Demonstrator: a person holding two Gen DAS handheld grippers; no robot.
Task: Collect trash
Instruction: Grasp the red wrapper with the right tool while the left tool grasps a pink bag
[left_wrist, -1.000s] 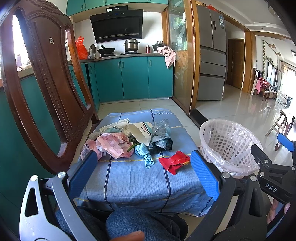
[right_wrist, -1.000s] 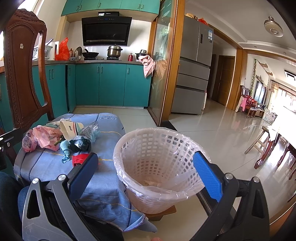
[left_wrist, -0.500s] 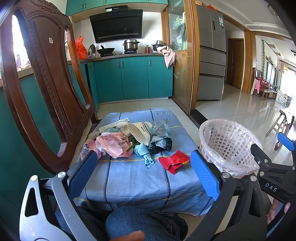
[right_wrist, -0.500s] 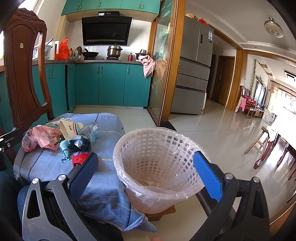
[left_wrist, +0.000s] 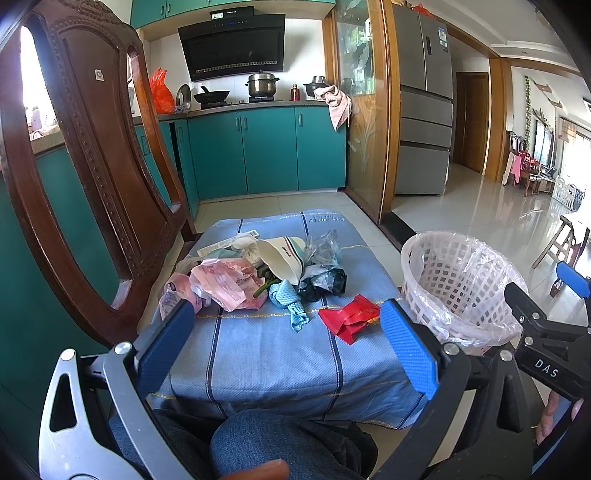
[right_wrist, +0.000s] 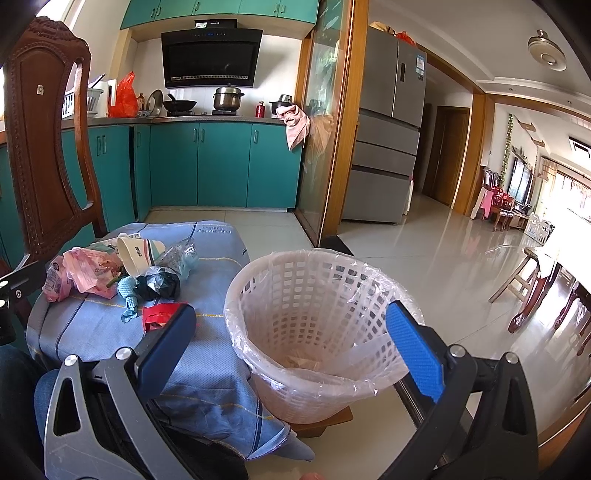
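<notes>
Nothing moved — only right view shows basket (right_wrist: 317, 332) floor.

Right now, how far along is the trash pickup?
Barely started. The lined basket holds only some scrap at its bottom. Left gripper and right gripper are both open and empty. Left to do: the red wrapper and the trash pile on the blue cloth.

Bright daylight floods in from the right, glaring off the floor tiles (right_wrist: 461, 258); sharp focus, fisheye-bent edges.
</notes>
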